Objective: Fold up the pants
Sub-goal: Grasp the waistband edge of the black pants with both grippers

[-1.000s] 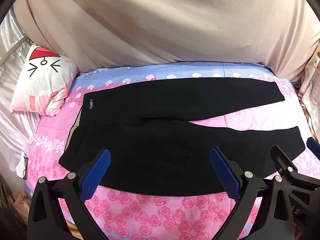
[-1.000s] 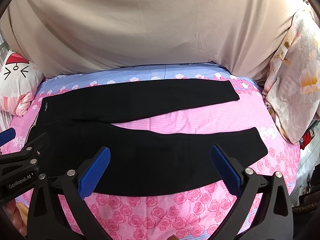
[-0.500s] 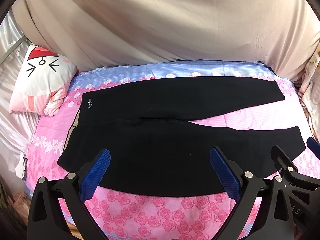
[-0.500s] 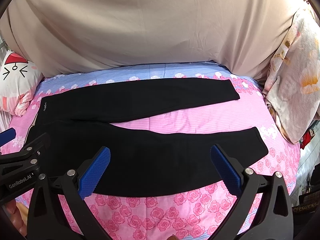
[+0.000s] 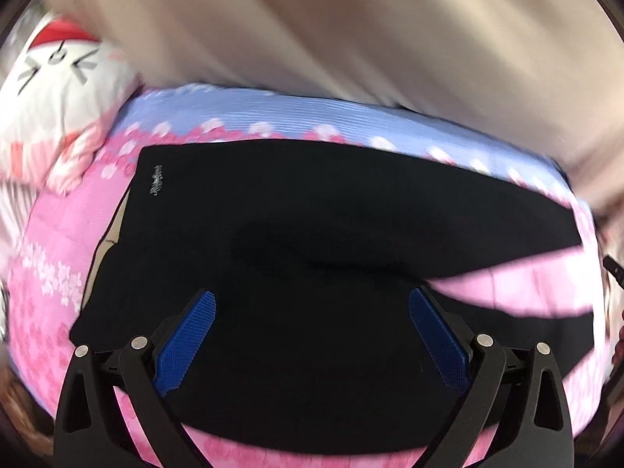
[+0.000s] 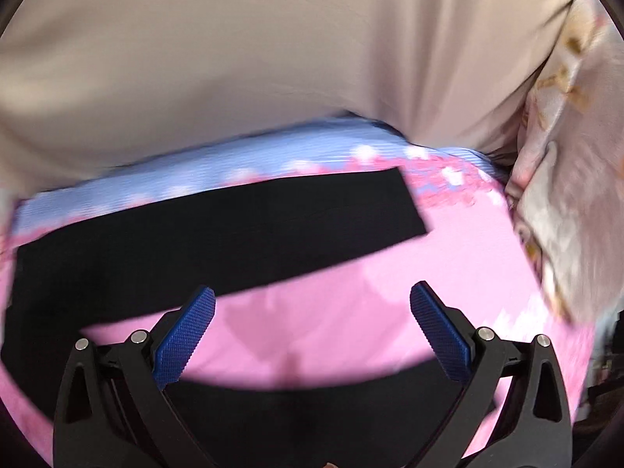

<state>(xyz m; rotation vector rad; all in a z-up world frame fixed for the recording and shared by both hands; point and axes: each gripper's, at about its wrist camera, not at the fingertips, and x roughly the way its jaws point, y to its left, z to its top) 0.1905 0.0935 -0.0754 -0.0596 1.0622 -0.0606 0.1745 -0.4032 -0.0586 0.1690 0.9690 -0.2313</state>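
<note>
Black pants lie flat on a pink flowered bedsheet, waistband to the left with a small silver logo, two legs running right. My left gripper is open and empty, low over the near leg by the hip. In the right wrist view the far leg ends in a cuff, and the near leg lies under my right gripper, which is open and empty above the pink gap between the legs. Both views are motion blurred.
A white cat-face pillow lies at the bed's left end. A beige draped cloth covers the wall behind the bed. A pale floral pillow stands at the right end. The sheet has a blue striped band along the far side.
Both grippers have moved forward and down toward the pants, the left toward the waist end and the right toward the leg ends. The pants have not moved. Both stay open.
</note>
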